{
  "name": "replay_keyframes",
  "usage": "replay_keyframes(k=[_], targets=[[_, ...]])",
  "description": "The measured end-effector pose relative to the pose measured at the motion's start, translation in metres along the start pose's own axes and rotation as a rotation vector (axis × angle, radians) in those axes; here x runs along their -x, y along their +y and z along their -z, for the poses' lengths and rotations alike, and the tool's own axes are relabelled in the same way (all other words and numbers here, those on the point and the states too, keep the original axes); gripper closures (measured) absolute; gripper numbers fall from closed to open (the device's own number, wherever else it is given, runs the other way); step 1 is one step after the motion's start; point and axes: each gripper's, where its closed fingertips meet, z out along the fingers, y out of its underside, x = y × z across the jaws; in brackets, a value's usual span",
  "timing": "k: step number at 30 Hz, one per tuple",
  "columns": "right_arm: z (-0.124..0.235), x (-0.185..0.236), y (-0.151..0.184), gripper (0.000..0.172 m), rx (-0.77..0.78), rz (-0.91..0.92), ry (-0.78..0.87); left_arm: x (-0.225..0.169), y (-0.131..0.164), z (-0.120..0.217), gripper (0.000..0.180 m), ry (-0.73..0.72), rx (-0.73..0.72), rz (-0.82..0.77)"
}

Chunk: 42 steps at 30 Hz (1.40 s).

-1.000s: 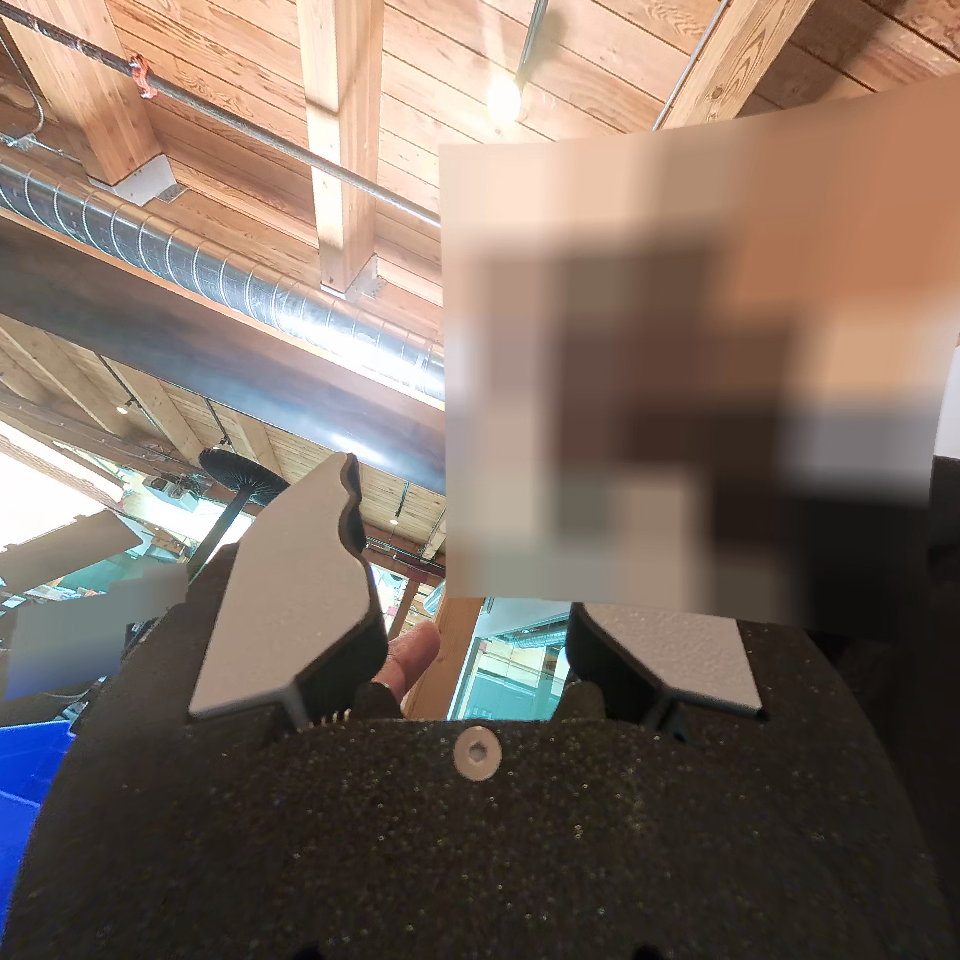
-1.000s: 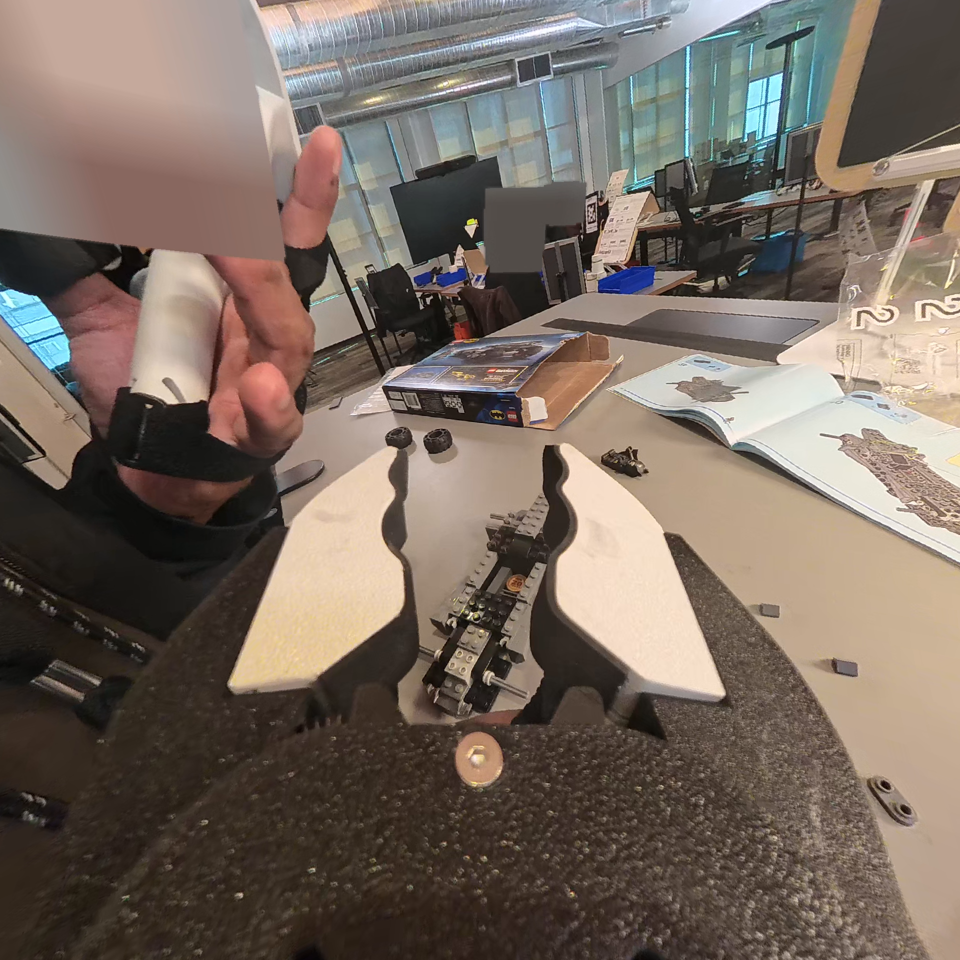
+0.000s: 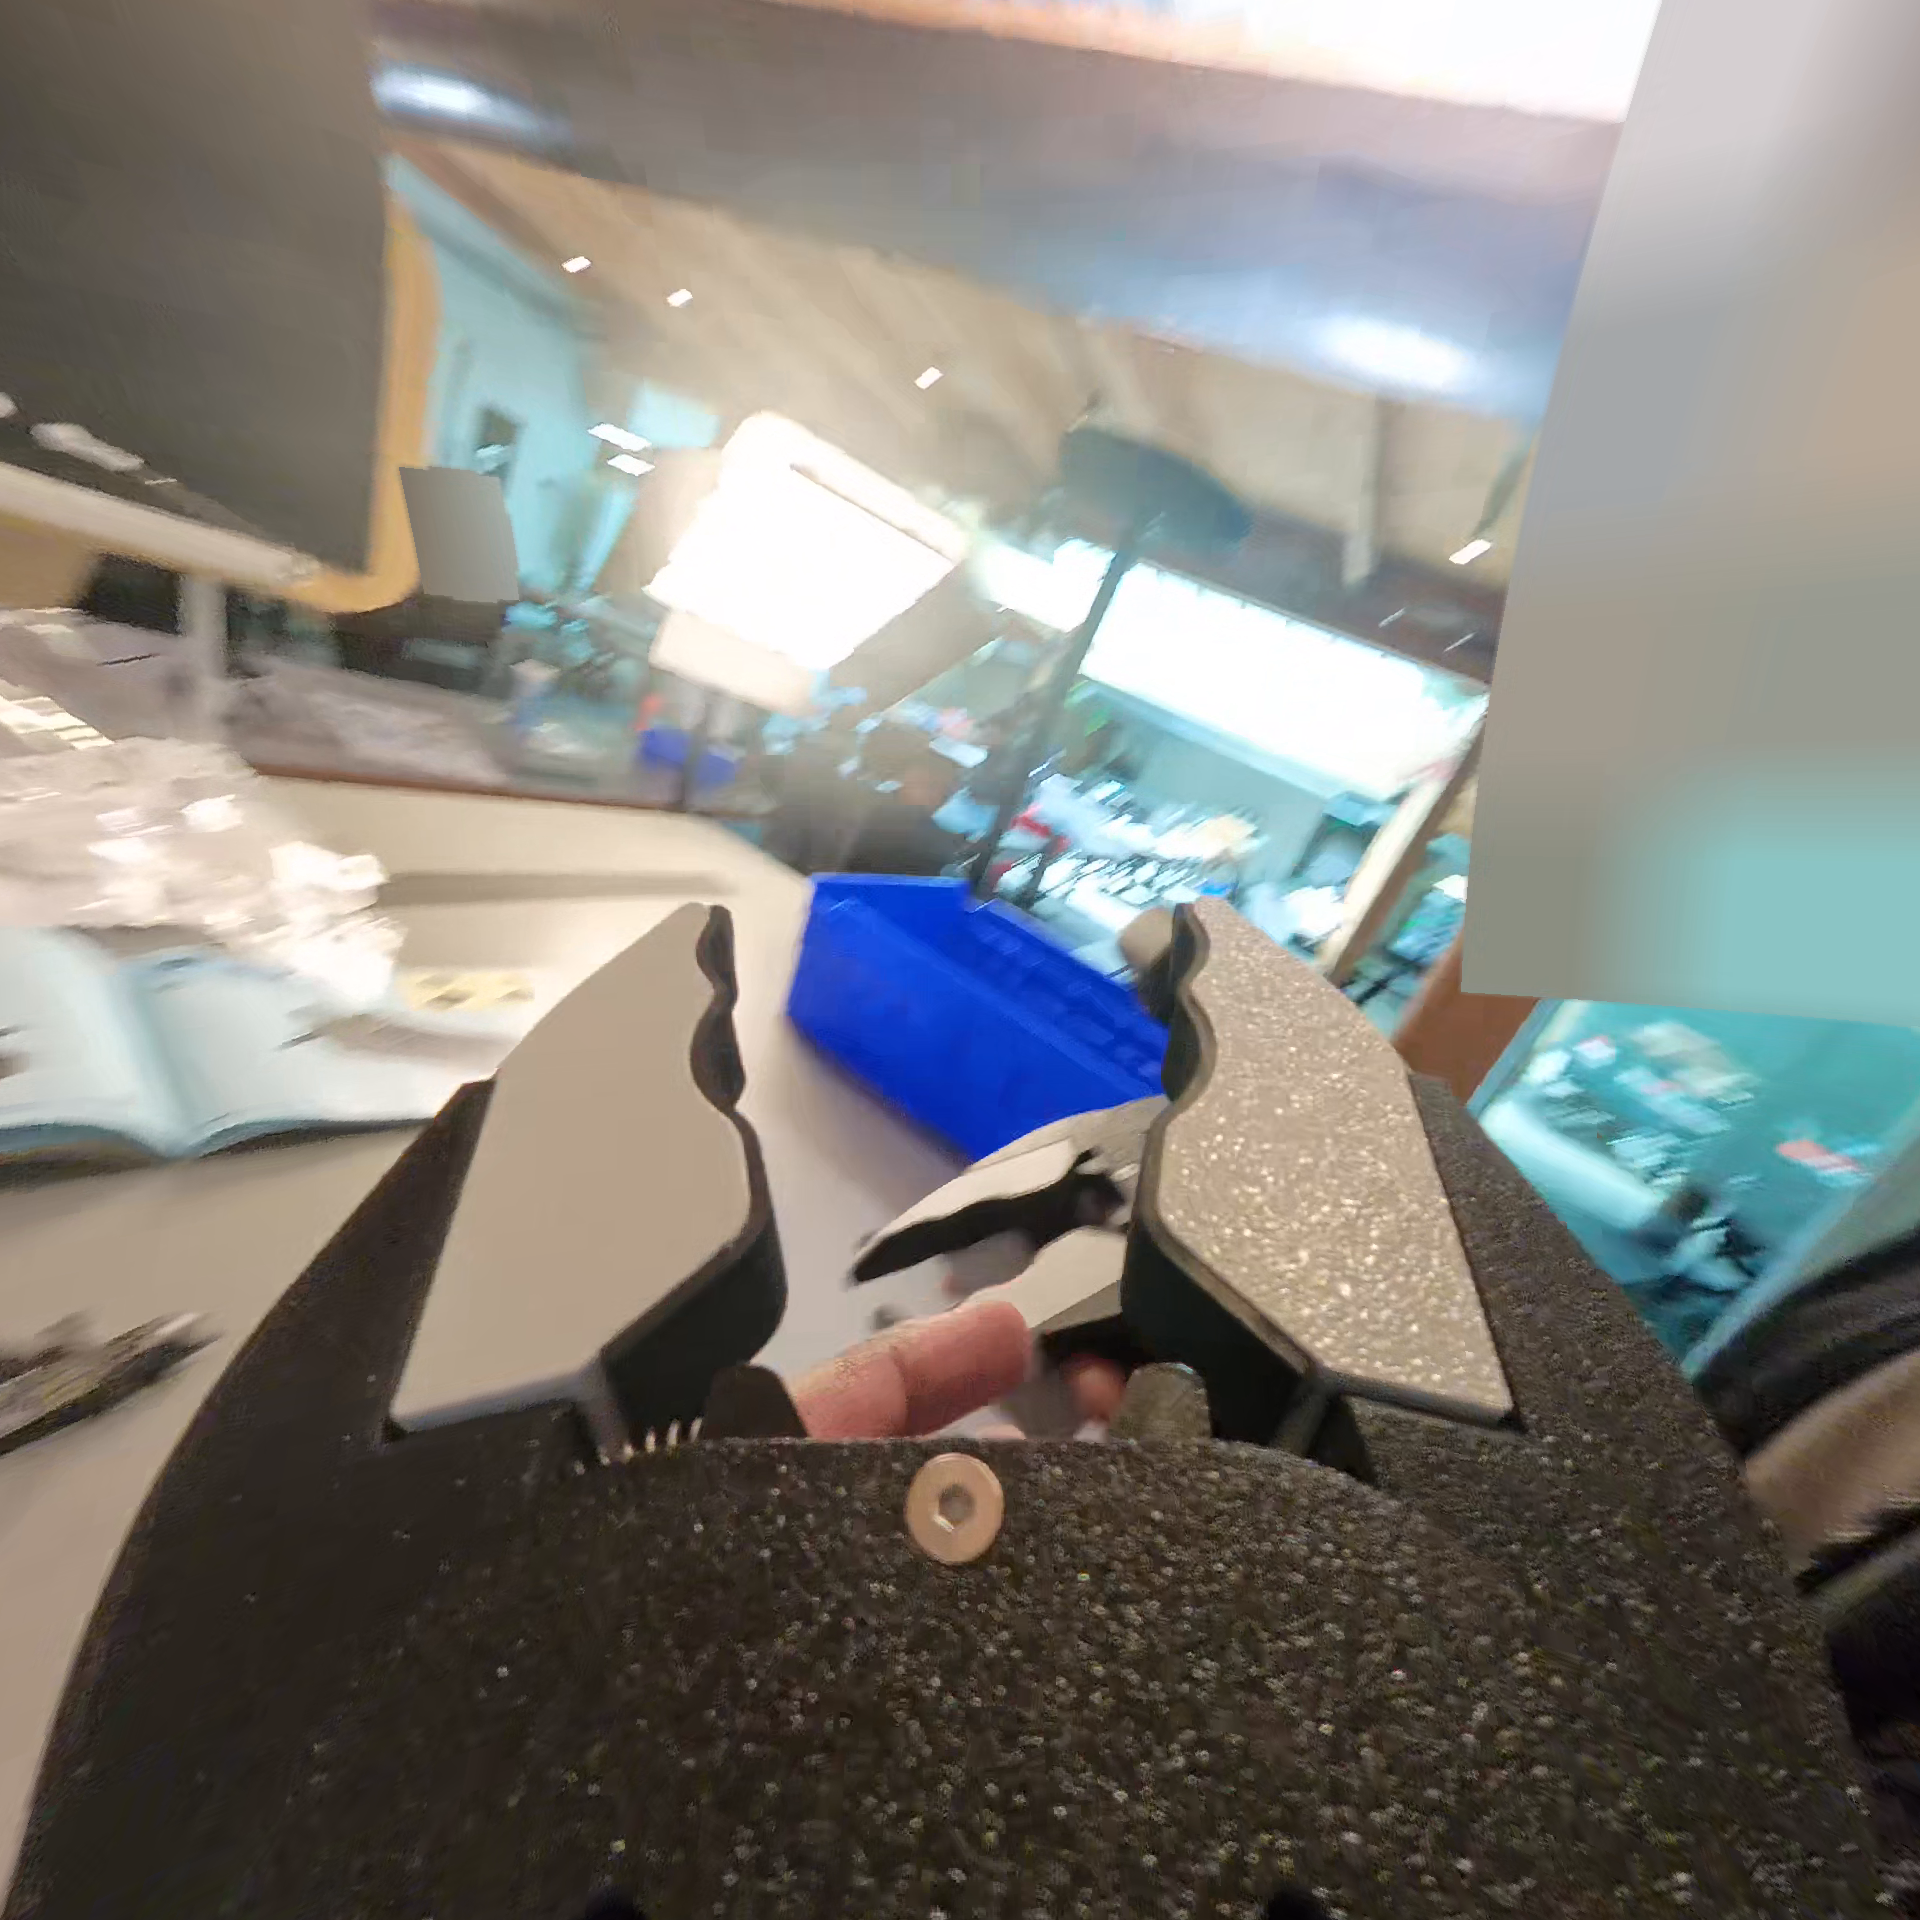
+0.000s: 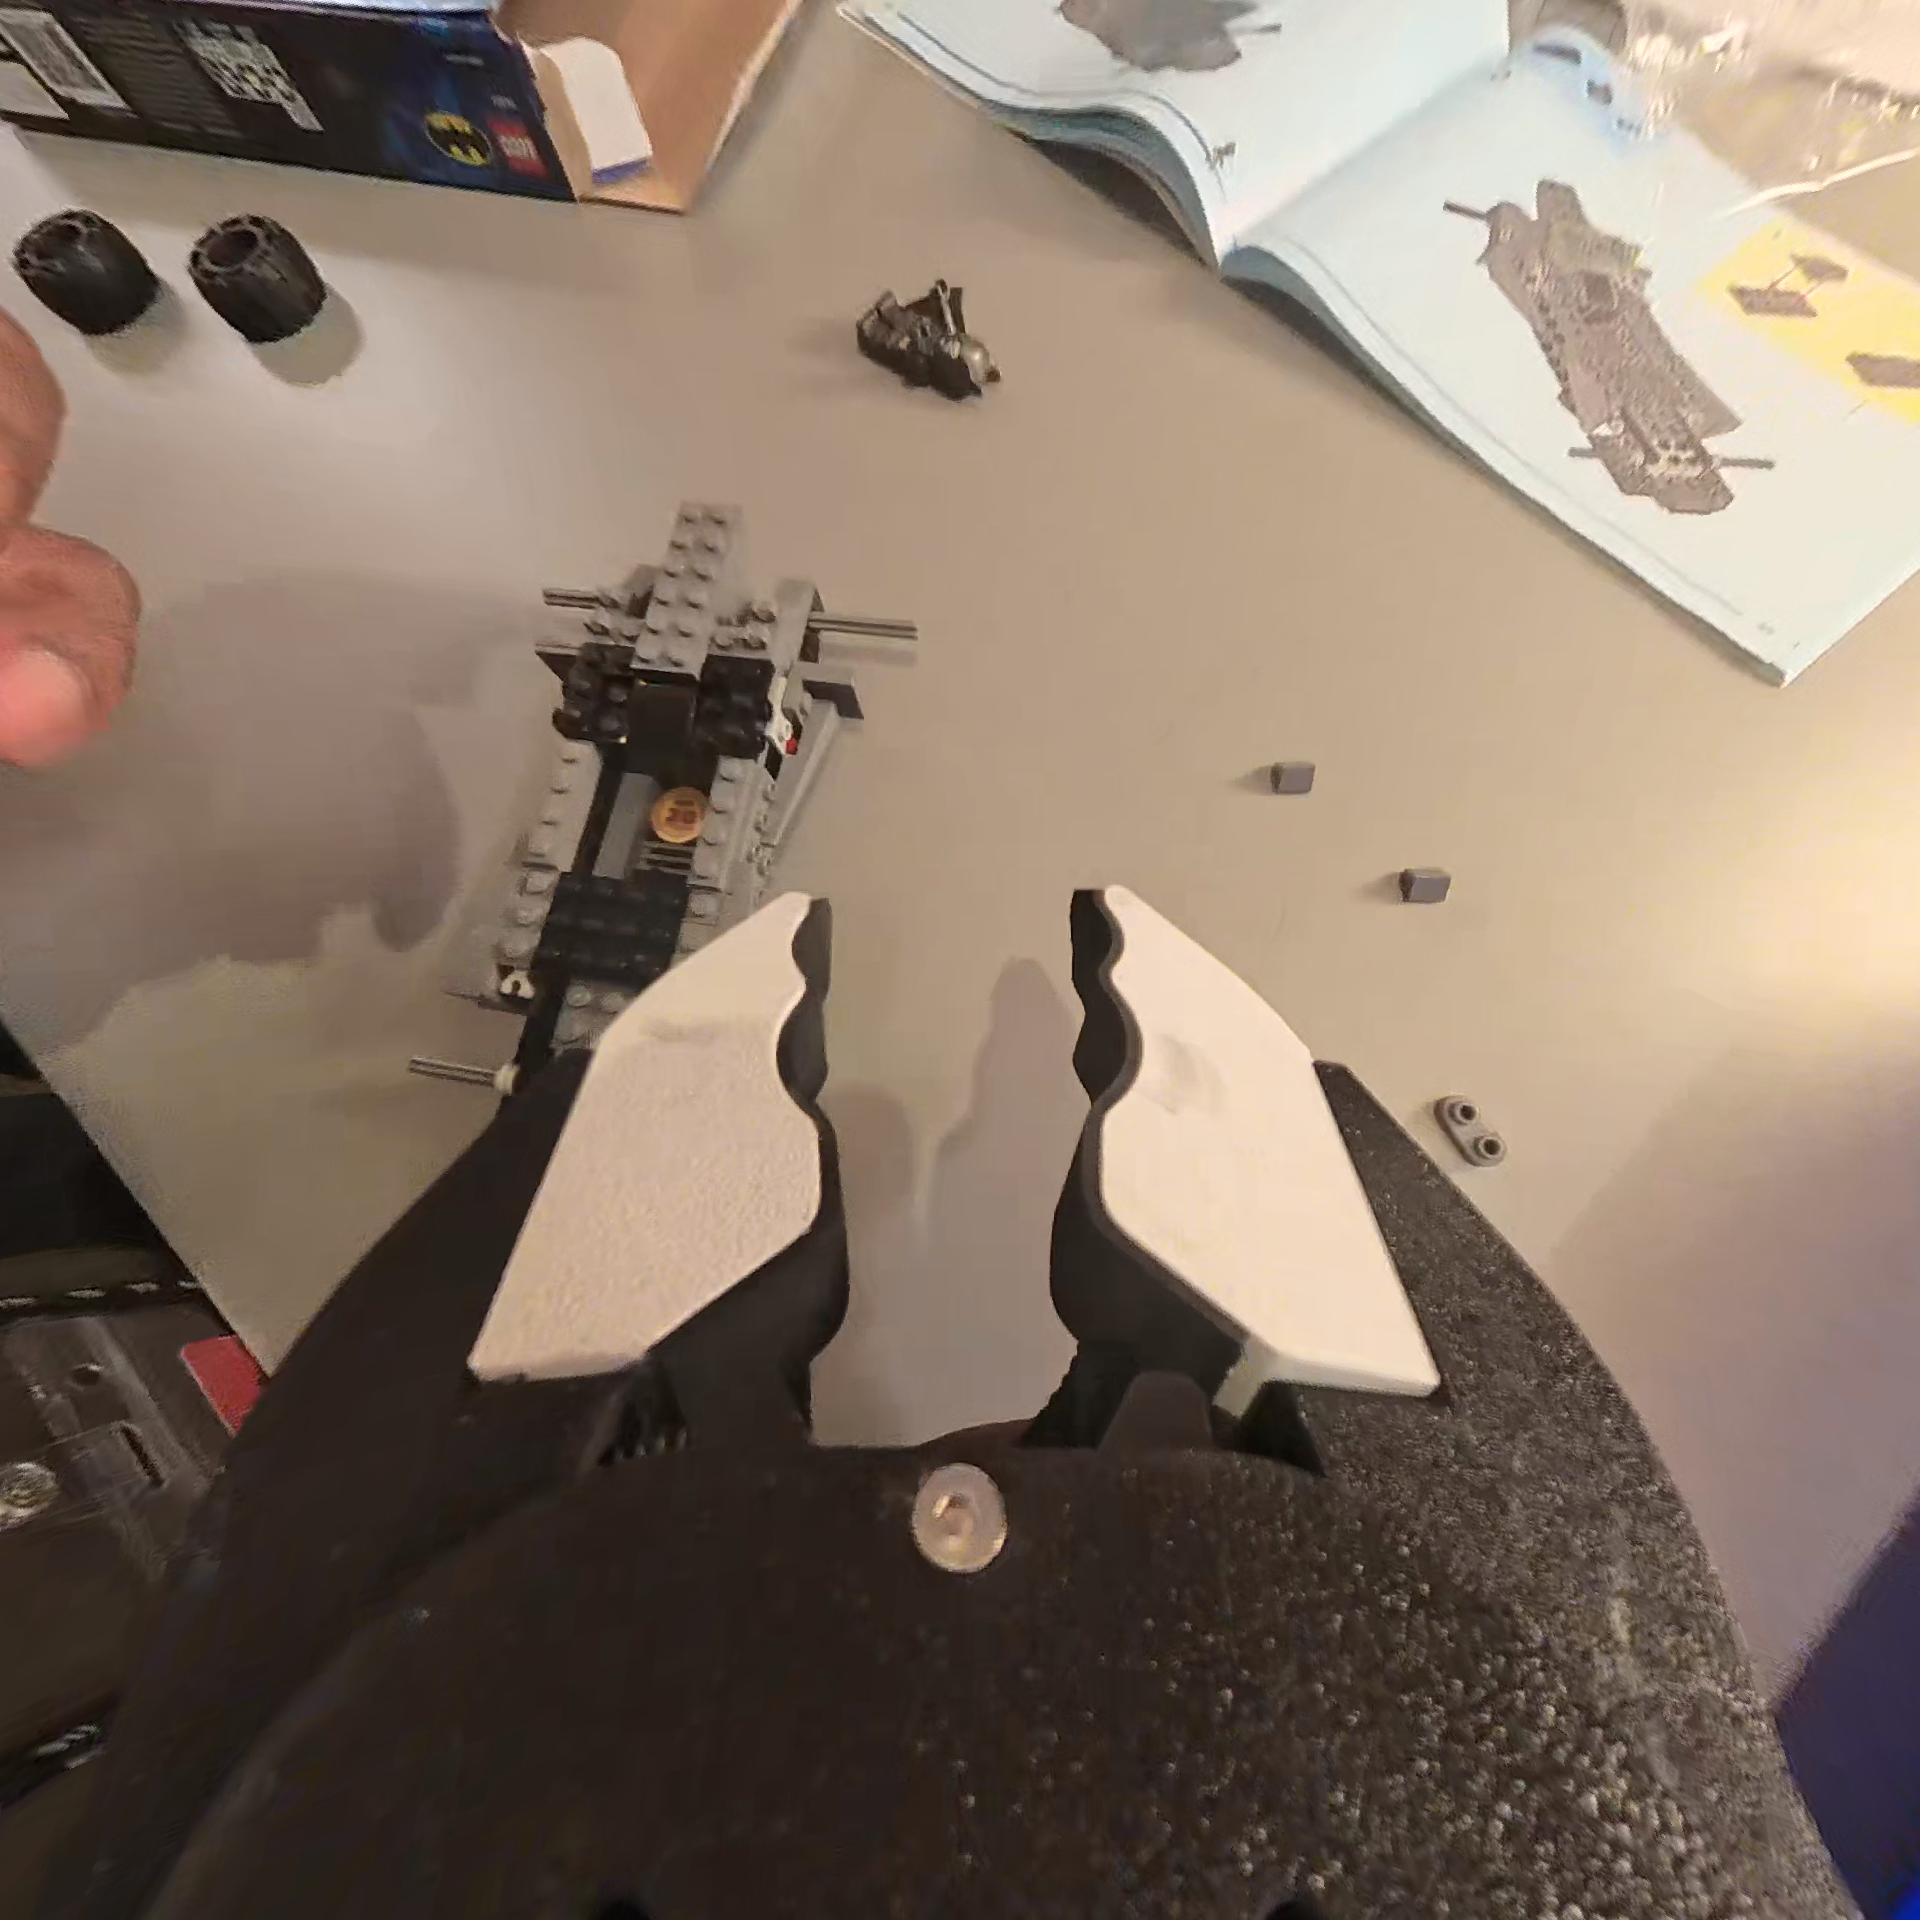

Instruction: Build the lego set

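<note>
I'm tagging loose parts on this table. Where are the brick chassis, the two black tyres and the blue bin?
Brick chassis point(image 4: 665, 790), right wrist view, on its round tan tile.
Black tyres point(image 4: 255, 275), right wrist view, on the right-hand tyre's tread.
Blue bin point(image 3: 935, 997), left wrist view, on its near wall.

Grey counter point(image 4: 1143, 582) carries everything. Part-built grey/black brick vehicle chassis point(image 4: 665, 790) lies flat w/ bare axle pins sticking out each side. Two black tyres point(image 4: 171, 272) side by side near far-left corner, just in front of an open dark cardboard set box point(image 4: 312, 94). Small black brick sub-assembly point(image 4: 925, 338) sits apart, btwn box and open instruction booklet point(image 4: 1507, 312) at far right. Crinkled clear plastic bag point(image 4: 1766, 94) overlaps booklet's far edge. Two small grey tiles point(image 4: 1294, 777) point(image 4: 1421, 885) and a 2-hole grey link piece point(image 4: 1470, 1129) lie loose, right of chassis. Blue plastic bin point(image 3: 966, 1029) stands at counter's far edge; office bkgd blurred.
</note>
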Motion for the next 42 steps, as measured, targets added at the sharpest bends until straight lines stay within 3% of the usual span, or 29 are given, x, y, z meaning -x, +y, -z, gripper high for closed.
replay_keyframes(k=[5,10,15,27,33,42], targets=[[-0.006,0.001,0.003,0.126,0.024,0.005,0.014,0.059,0.030,0.019,0.101,-0.278,0.195,-0.224],[-0.009,0.004,0.003,0.126,0.030,0.006,0.004,0.085,0.046,0.033,0.099,-0.368,0.281,-0.316],[-0.008,0.002,0.006,0.126,0.029,-0.021,-0.014,0.092,0.059,0.044,0.092,-0.373,0.336,-0.281],[0.029,-0.061,0.044,0.131,0.054,-0.060,0.025,0.081,0.082,0.074,0.090,-0.219,0.379,-0.161],[0.022,-0.062,0.049,0.134,0.110,0.078,-0.053,0.069,0.096,0.075,0.090,-0.102,0.435,-0.171],[0.003,-0.061,0.061,0.141,0.263,0.024,-0.021,0.066,0.106,0.077,0.090,-0.076,0.476,-0.183]])
